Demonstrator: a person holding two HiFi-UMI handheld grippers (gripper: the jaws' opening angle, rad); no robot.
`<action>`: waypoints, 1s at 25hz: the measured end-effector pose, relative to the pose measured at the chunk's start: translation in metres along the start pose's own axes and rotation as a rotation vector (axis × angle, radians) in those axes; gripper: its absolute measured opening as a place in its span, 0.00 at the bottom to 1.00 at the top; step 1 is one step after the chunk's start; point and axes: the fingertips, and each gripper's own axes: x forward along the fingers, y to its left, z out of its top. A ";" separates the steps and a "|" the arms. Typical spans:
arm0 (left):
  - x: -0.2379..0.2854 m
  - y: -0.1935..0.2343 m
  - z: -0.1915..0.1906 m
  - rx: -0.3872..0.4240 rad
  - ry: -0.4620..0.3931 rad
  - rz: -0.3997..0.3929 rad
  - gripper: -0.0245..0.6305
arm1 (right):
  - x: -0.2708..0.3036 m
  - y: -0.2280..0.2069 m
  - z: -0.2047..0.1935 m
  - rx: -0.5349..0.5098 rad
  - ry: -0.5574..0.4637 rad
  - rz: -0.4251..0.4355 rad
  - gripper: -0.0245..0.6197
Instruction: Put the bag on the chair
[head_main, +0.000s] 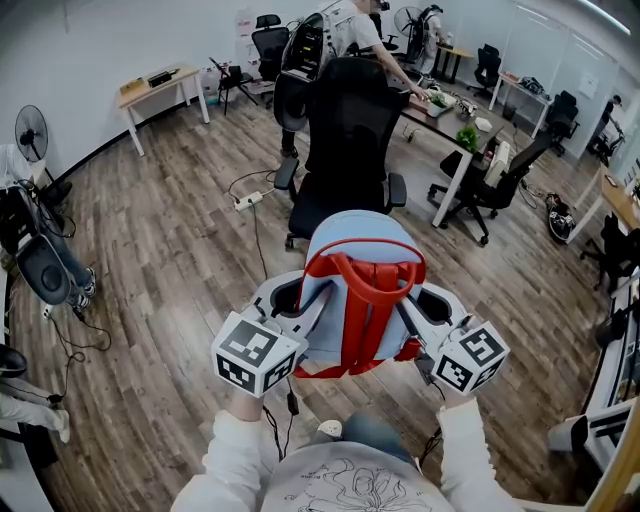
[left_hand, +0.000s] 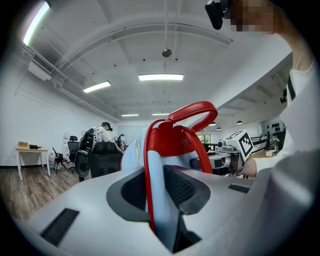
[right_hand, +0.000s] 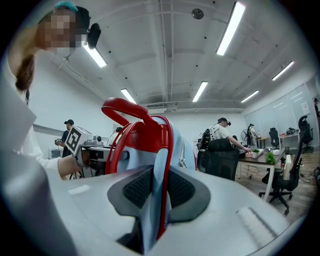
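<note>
While both claws carry it, the bag (head_main: 355, 290) hangs in the air in front of my chest, above the wood floor (head_main: 170, 250) and not on anything.

Left gripper (head_main: 298, 303): pads pressed onto the bag's left side. In the left gripper view the light-blue fabric and its red trim run straight between the jaws of the left gripper (left_hand: 157, 187), pinched, no gap.

Right gripper (head_main: 425, 305): same on the other side. In the right gripper view the blue panel and red edge sit clamped between the jaws of the right gripper (right_hand: 159, 187).

Bag is upright, red handle (head_main: 365, 272) on top, held level between the two claws.

Chair (head_main: 345, 140): black office chair straight ahead, standing apart from the bag. Its back is toward me as far as I can tell, and the seat is mostly hidden. Someone (head_main: 345, 30) stands at the desk (head_main: 450, 115) behind it, not in my path.

Progress, my judgement: pick-up done, grip secure on both sides, carry under way. Left to do: close the distance to the chair, get round or over the backrest, set the bag on the seat, open both claws. Roughly the first half done.
</note>
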 end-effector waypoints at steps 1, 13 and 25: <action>0.001 0.002 0.001 0.001 0.001 0.001 0.18 | 0.002 -0.001 0.000 0.003 0.000 0.001 0.16; 0.041 0.047 -0.002 -0.011 0.001 0.018 0.18 | 0.049 -0.040 -0.002 0.006 0.006 0.022 0.16; 0.138 0.114 0.006 -0.019 0.006 0.076 0.18 | 0.123 -0.141 0.004 0.008 0.012 0.082 0.16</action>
